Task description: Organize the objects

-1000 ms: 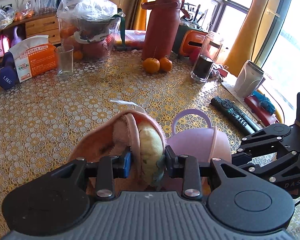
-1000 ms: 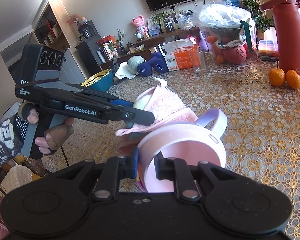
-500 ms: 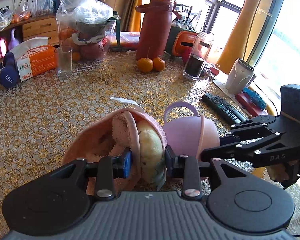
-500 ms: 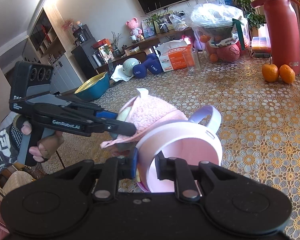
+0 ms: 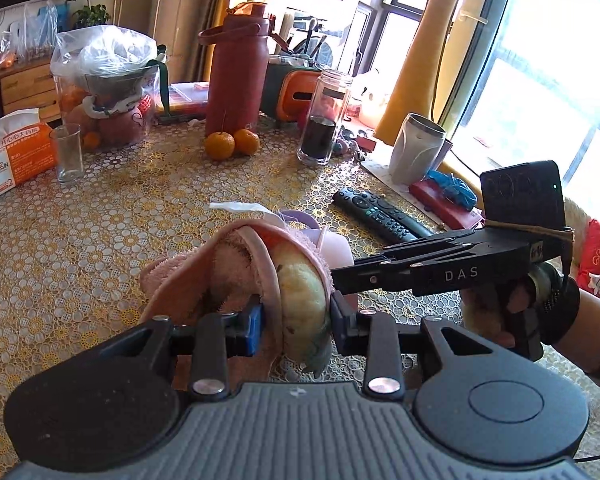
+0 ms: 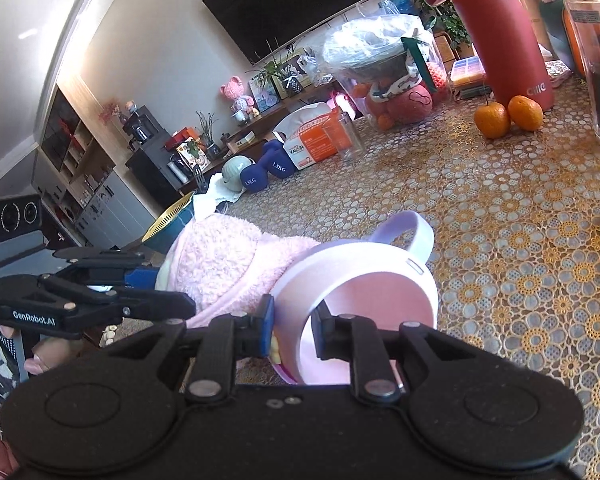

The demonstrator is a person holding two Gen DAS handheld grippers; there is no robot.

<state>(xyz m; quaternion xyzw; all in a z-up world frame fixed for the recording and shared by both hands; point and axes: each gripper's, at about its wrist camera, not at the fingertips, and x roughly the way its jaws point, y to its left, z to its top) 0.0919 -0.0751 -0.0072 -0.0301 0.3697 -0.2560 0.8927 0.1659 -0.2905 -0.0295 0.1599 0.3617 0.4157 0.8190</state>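
Holding a pink plush toy [image 5: 260, 276] clamped tight, the left tongs [image 5: 296, 322] sit right beside the pink mug [image 6: 364, 288], toy touching the mug's outer wall. The right tongs [image 6: 294, 328] pinch the mug's rim, one finger inside and one outside, with the mug tipped on its side, mouth facing the right-wrist camera and handle on the far side. Looks like the toy has to swing round the mug to its open mouth, and the left hand's nearest. Beyond the mug, the gold lace-pattern worktop [image 5: 100, 232] is cluttered: oranges [image 5: 232, 144], red flask [image 5: 236, 72], remote [image 5: 380, 214]. Sunny living room.
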